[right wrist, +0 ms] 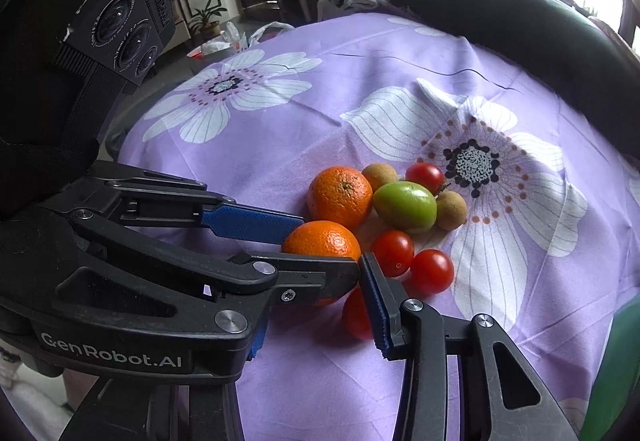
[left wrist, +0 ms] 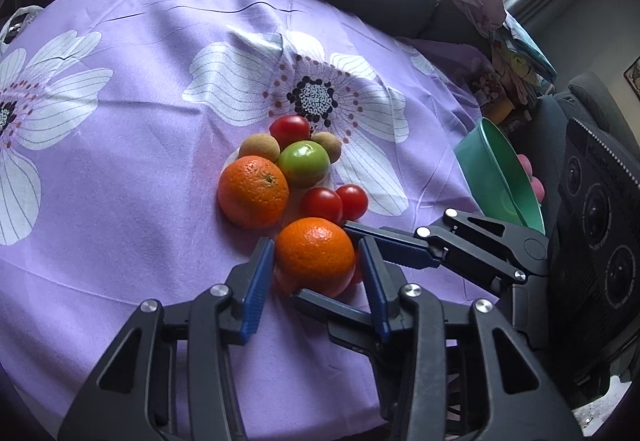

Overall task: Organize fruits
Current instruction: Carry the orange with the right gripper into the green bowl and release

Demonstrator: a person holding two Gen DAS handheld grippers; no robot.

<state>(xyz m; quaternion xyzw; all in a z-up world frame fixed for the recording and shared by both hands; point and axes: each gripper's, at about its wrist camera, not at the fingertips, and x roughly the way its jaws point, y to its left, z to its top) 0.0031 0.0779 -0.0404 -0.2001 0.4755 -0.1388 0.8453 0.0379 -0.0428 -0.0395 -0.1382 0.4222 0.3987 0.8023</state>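
Note:
A pile of fruit lies on the purple flowered cloth (left wrist: pixel 140 89): two oranges, a green tomato (left wrist: pixel 303 163), several red tomatoes (left wrist: pixel 321 204) and two brown round fruits (left wrist: pixel 259 147). My left gripper (left wrist: pixel 316 261) is open with its blue pads on either side of the near orange (left wrist: pixel 316 255); whether they touch it I cannot tell. My right gripper (right wrist: pixel 320 305) is open around the same spot, its fingers crossing the left one's; a red tomato (right wrist: pixel 356 317) lies between them. The far orange (right wrist: pixel 340 197) sits just behind.
A green bowl (left wrist: pixel 500 177) is held tilted at the table's right side, with fingers behind it. A dark padded chair back (right wrist: pixel 520 21) runs along the far edge. Clutter lies beyond the table.

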